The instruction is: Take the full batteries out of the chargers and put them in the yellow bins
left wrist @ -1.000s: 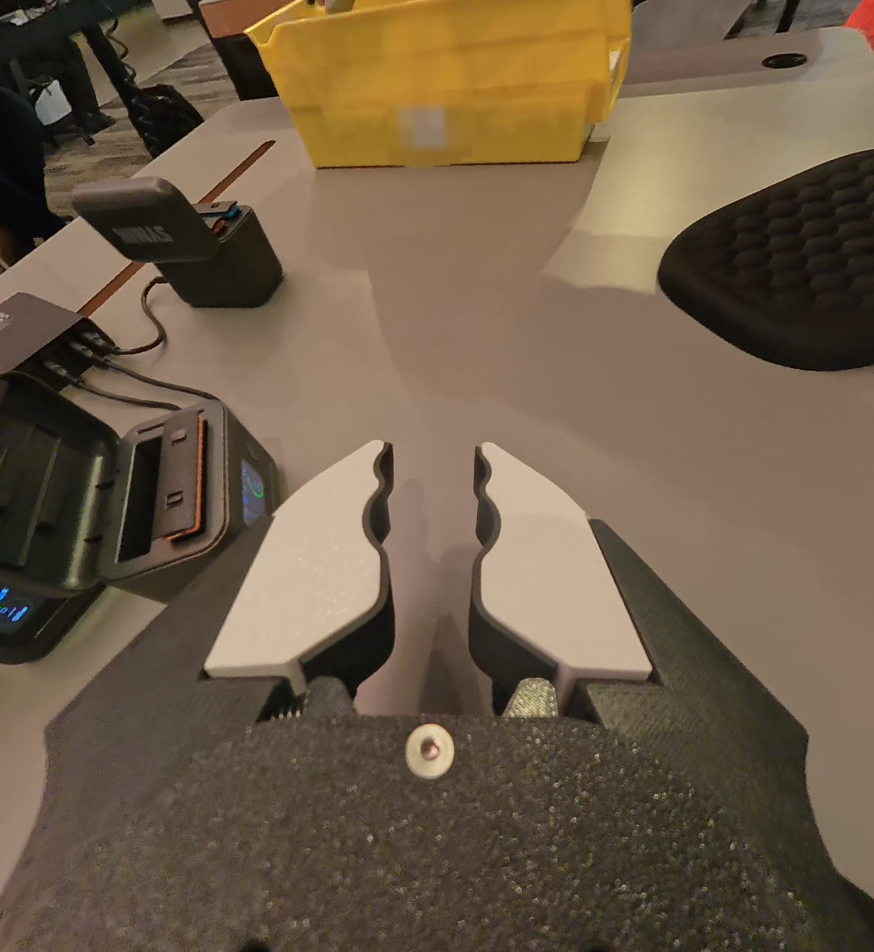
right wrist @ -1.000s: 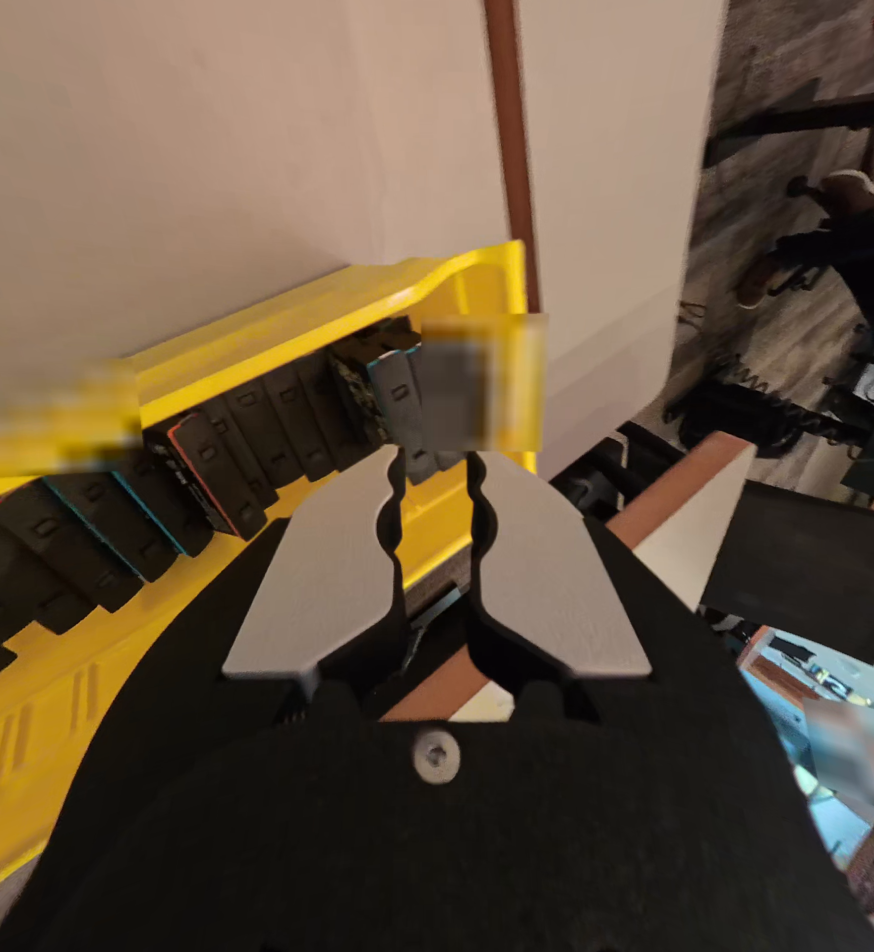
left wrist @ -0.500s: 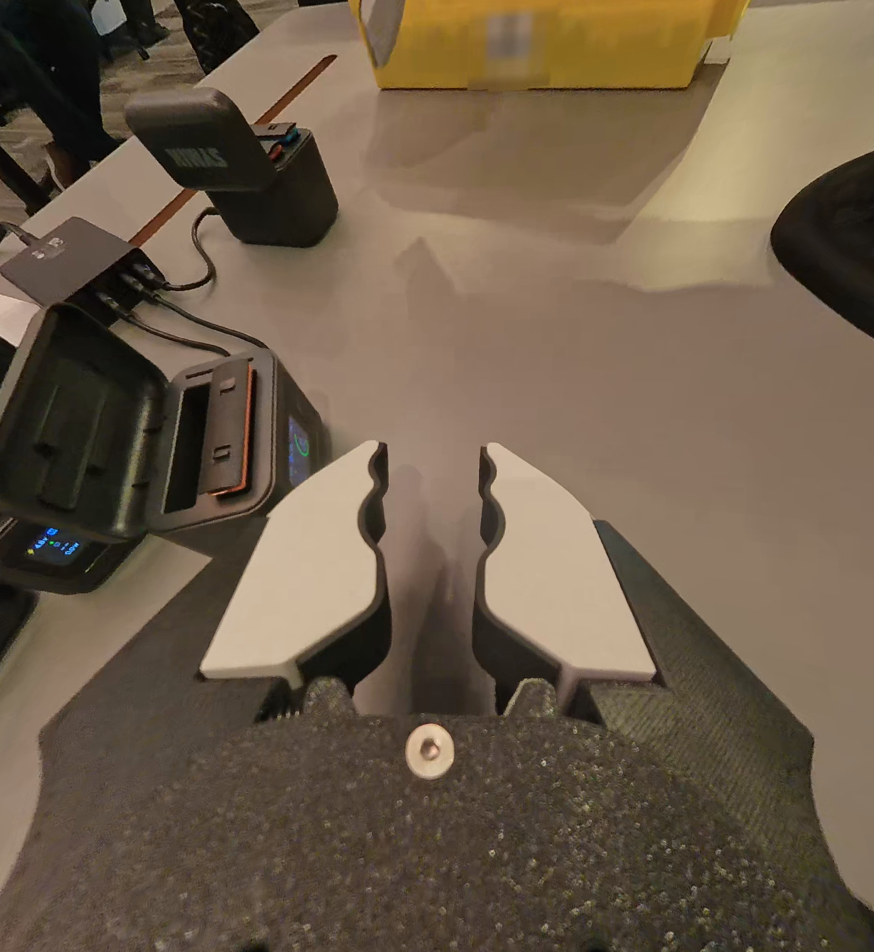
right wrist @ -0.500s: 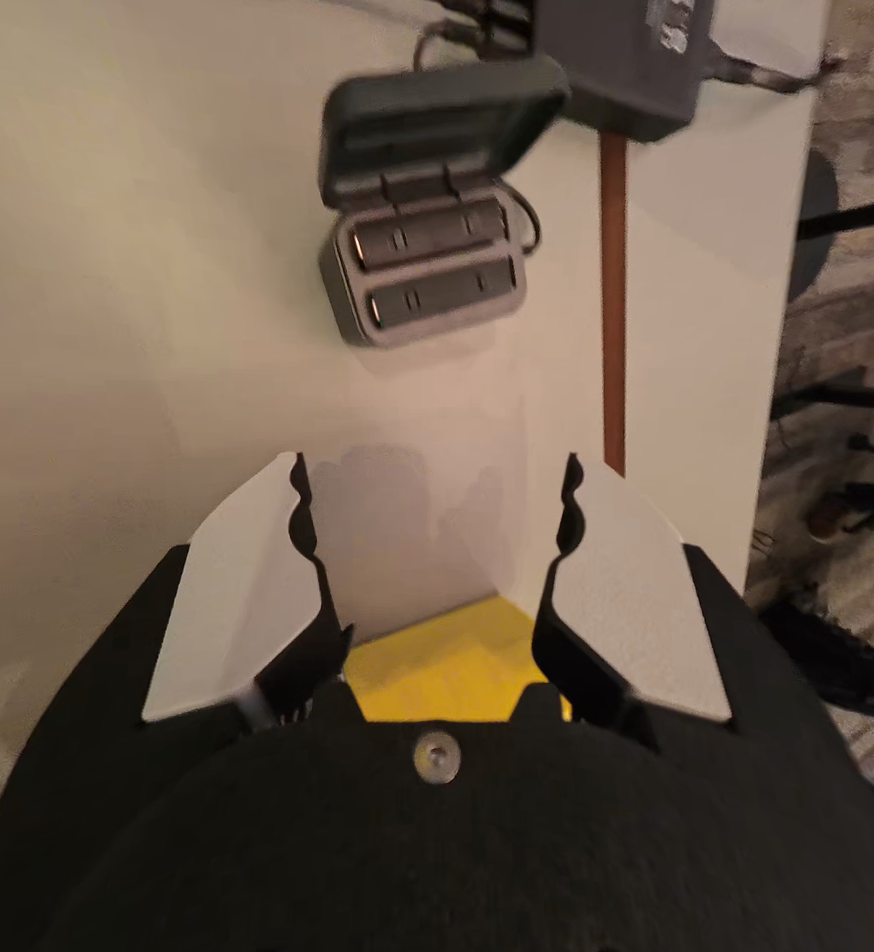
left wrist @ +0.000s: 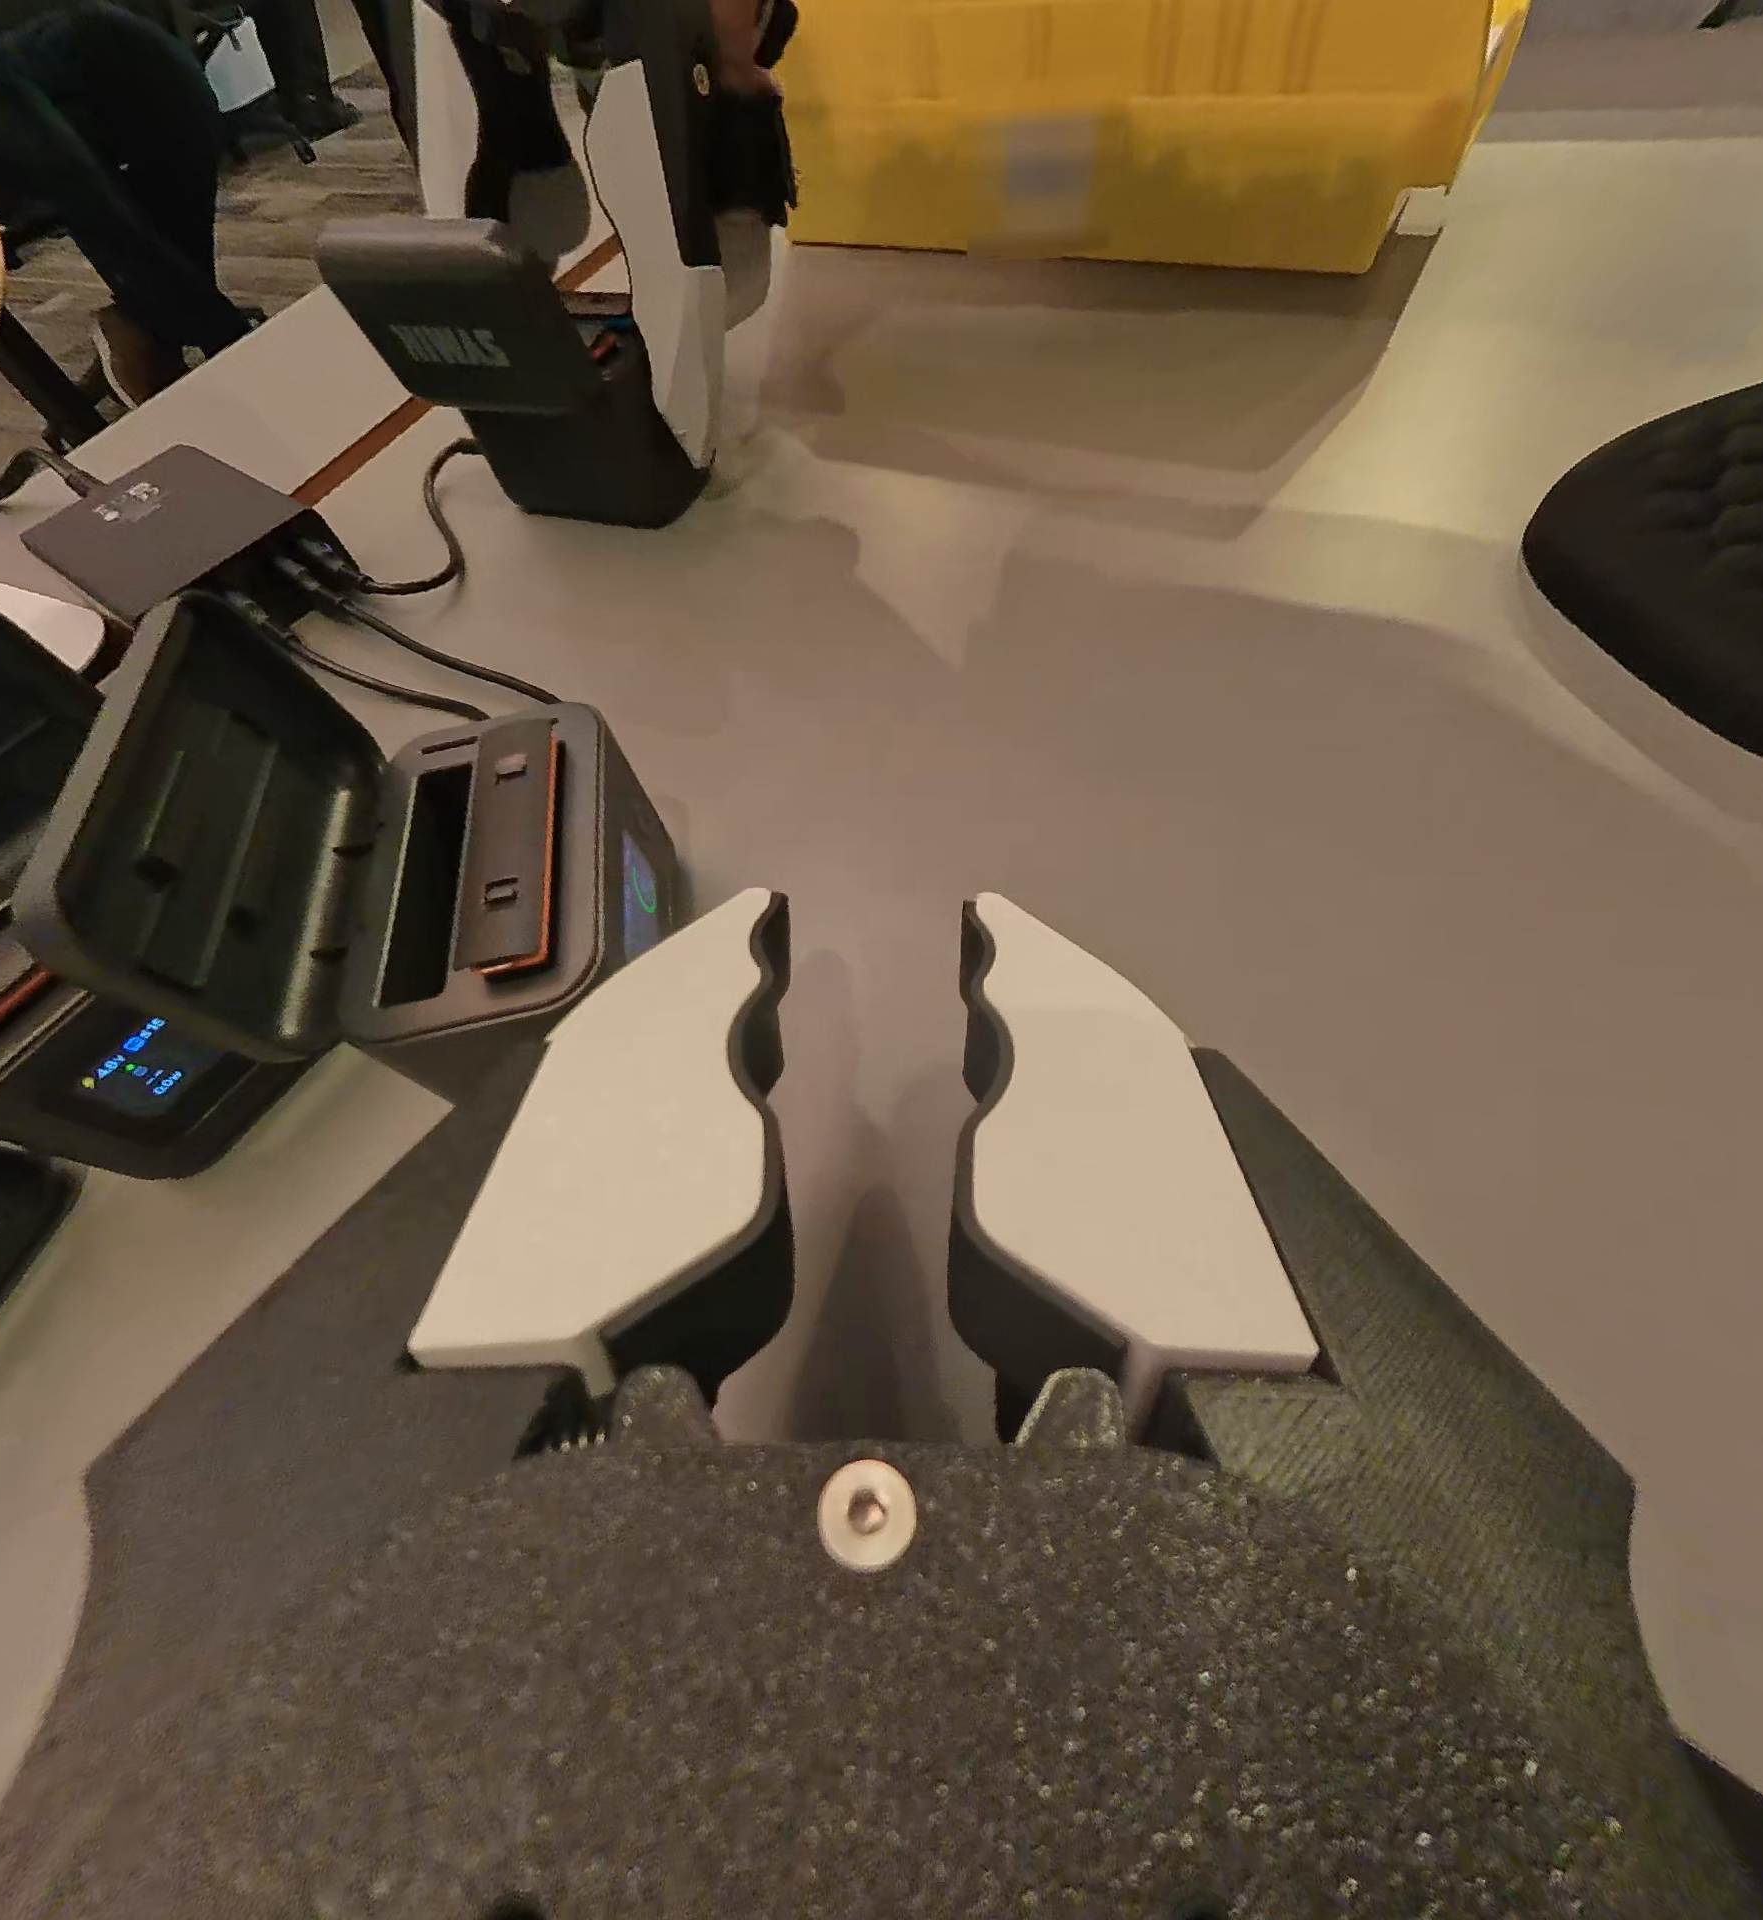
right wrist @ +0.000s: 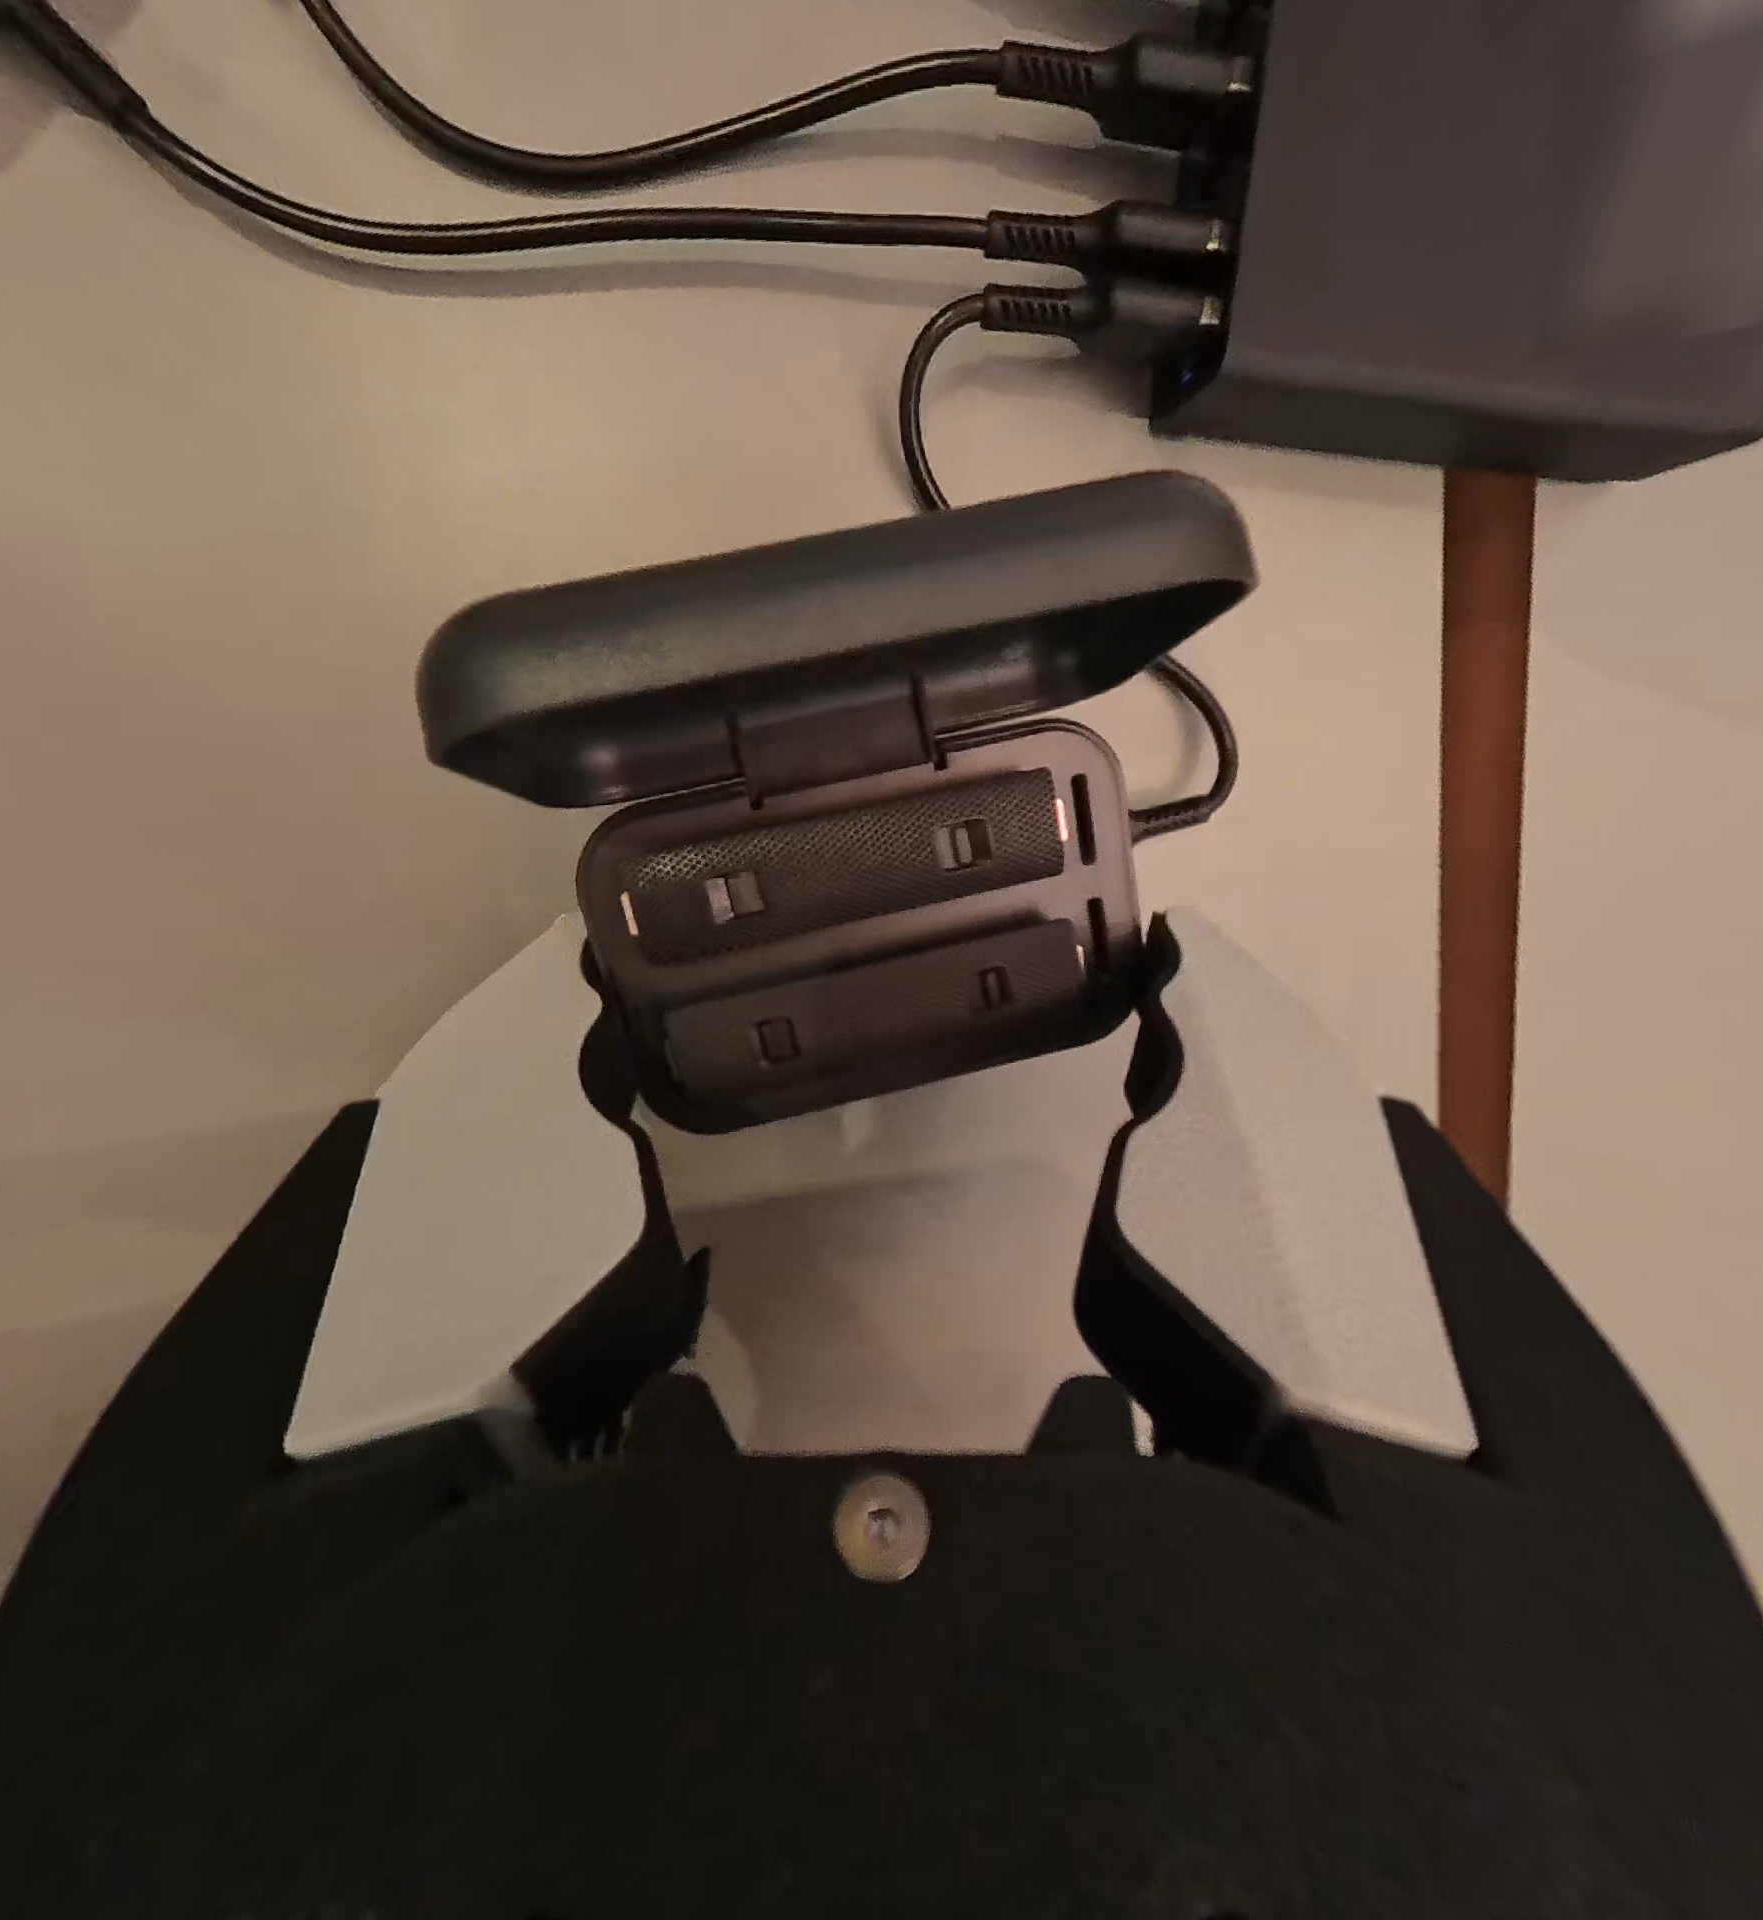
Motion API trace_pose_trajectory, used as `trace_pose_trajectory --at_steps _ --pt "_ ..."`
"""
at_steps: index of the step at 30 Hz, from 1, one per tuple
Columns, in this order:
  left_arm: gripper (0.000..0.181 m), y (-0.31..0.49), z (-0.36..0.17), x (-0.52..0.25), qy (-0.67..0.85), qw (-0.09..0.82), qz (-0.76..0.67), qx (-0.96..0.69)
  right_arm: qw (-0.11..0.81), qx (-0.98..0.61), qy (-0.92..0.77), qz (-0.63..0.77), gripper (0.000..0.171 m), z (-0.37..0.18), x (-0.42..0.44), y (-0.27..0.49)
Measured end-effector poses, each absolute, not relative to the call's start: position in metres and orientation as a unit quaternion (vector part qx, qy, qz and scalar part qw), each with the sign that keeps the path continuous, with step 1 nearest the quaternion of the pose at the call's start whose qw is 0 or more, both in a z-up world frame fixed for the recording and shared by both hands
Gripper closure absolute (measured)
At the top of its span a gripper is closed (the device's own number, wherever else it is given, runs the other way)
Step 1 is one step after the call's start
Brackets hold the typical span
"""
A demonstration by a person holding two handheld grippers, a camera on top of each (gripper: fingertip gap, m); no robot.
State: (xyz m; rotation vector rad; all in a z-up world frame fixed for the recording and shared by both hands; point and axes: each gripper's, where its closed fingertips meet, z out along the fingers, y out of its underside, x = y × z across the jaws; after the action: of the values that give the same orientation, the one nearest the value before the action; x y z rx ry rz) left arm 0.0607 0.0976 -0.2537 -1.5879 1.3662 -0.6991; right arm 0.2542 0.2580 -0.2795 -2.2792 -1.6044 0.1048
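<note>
Left wrist view: left gripper [left wrist: 872, 1013] hovers low over bare grey tabletop [left wrist: 1220, 852], fingers [left wrist: 648, 1122] at a narrow gap, nothing between them. Just left of the fingers sits an open charger [left wrist: 357, 883], lid flipped back, one battery [left wrist: 518, 862] with an orange edge standing in the right slot, the slot beside it empty, small lit display on its front face. More chargers [left wrist: 56, 1049] at the left edge, one with a lit blue readout. Farther back, another open charger [left wrist: 586, 416] with the right gripper [left wrist: 685, 322] coming down on it from above. Flat black power hub [left wrist: 165, 525] with cables sits between the two chargers. Yellow bin [left wrist: 1116, 135] at the far end of the tabletop, well apart from all chargers. Black honeycomb pad [left wrist: 1708, 582] at right.

Right wrist view: right gripper [right wrist: 872, 961] looks straight down on that far charger [right wrist: 861, 935], fingers [right wrist: 503, 1049] spread wide, straddling the charger body on both short sides. Tips look to be touching the case, but the frame is soft there, can't confirm. Lid [right wrist: 835, 634] is up. Two batteries [right wrist: 846, 868] lie side by side in the slots, both seated. Power hub [right wrist: 1521, 229] top right with three cables [right wrist: 648, 223] plugged in.
</note>
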Motion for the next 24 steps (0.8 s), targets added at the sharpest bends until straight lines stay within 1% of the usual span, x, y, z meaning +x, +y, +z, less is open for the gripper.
trace_pose_trajectory --at_steps 6,10,14,17,19,23,24 --pt "0.151 0.102 -0.257 0.059 0.547 0.448 -0.267 -0.654 0.176 -0.874 -0.453 0.009 0.077 -0.279 0.239 0.236" --pt "0.15 0.104 -0.258 0.062 0.555 0.451 -0.253 -0.652 0.197 -0.921 -0.336 -0.009 0.077 -0.279 0.221 0.222" --pt "0.149 0.109 -0.262 0.068 0.588 0.461 -0.209 -0.631 0.217 -0.942 -0.255 -0.019 0.077 -0.278 0.202 0.211" --pt "0.149 0.119 -0.268 0.069 0.605 0.463 -0.16 -0.628 0.248 -0.945 -0.213 -0.015 0.077 -0.277 0.186 0.208" --pt "0.155 0.125 -0.271 0.066 0.605 0.462 -0.145 -0.632 0.269 -0.943 -0.193 0.005 0.077 -0.276 0.172 0.205" --pt "0.157 0.136 -0.272 0.055 0.582 0.46 -0.132 -0.657 0.314 -0.933 -0.165 0.066 0.07 -0.272 0.142 0.197" --pt "0.158 0.139 -0.272 0.052 0.574 0.461 -0.13 -0.664 0.326 -0.927 -0.165 0.082 0.073 -0.271 0.136 0.194"
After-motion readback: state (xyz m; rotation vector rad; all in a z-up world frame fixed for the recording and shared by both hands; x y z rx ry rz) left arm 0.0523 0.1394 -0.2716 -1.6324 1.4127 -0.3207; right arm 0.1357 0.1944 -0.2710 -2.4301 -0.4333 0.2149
